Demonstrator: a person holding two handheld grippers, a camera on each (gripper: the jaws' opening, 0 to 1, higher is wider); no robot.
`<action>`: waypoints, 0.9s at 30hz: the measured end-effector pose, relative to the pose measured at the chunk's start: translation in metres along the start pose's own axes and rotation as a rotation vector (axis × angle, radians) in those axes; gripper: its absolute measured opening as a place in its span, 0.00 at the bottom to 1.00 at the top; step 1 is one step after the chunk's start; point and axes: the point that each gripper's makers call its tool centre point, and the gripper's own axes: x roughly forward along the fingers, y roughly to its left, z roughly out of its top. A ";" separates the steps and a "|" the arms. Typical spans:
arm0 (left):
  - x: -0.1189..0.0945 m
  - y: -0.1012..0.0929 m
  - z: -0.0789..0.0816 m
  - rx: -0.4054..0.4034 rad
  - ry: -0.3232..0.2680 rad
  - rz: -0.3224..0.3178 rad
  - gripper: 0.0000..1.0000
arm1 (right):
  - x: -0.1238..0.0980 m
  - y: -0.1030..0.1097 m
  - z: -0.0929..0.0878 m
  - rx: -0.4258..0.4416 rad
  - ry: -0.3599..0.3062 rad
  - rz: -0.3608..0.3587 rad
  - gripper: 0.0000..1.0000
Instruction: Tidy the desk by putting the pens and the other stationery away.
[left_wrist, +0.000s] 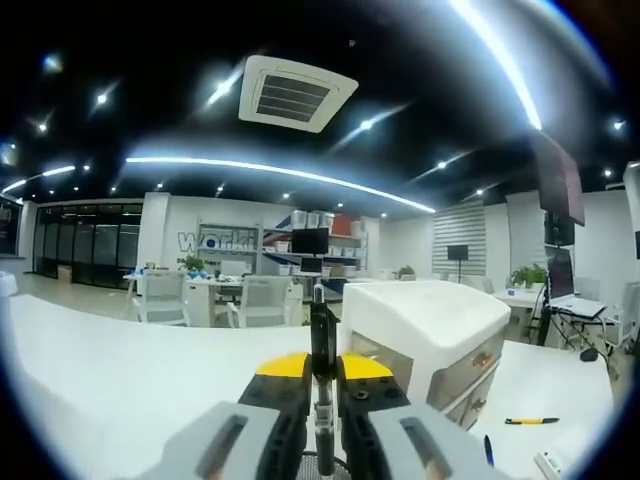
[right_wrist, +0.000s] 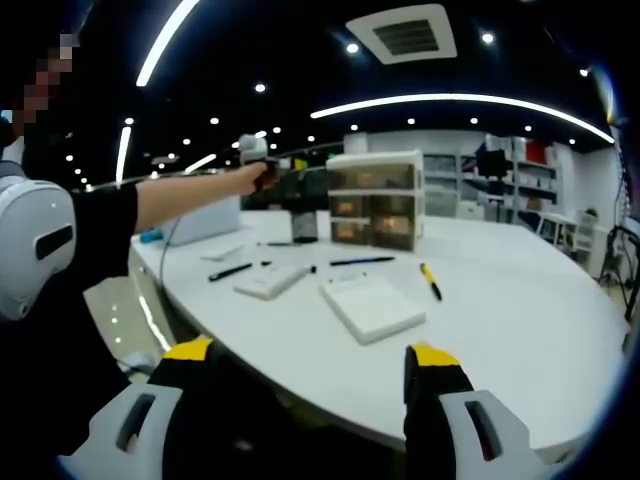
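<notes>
**Desk with pens, pads and drawer unit**

On the white desk (right_wrist: 520, 300) we see the stationery spread before a drawer unit (right_wrist: 375, 200), which stands toward the far side. Near the front lies a white pad (right_wrist: 372, 306), flat, with a smaller pad (right_wrist: 270, 281) to its left, the two apart. A yellow pen (right_wrist: 431, 281) lies just right of the white pad, a black pen (right_wrist: 362, 261) beyond it toward the drawer unit, and another black pen (right_wrist: 231, 271) to the left of the smaller pad.

We find the right gripper (right_wrist: 312, 375) low at the desk's near edge, its yellow-tipped jaws spread wide with nothing between them. Across the desk a person's arm (right_wrist: 185, 200) reaches toward the drawer unit, the hand holding the other tool beside it.

From the left gripper view, the left gripper (left_wrist: 322, 375) has its jaws clenched on a dark pen (left_wrist: 319, 330), which stands upright between them, its tip above the jaw ends. The drawer unit (left_wrist: 440, 340) sits just right of this gripper, its white top sloping. On the desk (left_wrist: 120, 370) farther right lie a yellow pen (left_wrist: 531, 421) and, near the lower edge, a blue pen (left_wrist: 488, 450), partly hidden.
</notes>
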 end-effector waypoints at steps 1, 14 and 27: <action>0.000 0.001 0.000 -0.006 -0.004 0.005 0.10 | 0.000 0.000 0.000 0.000 0.001 0.001 0.72; -0.013 -0.033 -0.014 0.018 -0.015 0.001 0.10 | -0.002 0.003 -0.002 0.010 -0.006 0.006 0.72; -0.015 -0.019 -0.032 0.016 -0.009 0.008 0.10 | -0.005 0.005 -0.004 0.014 -0.010 0.006 0.72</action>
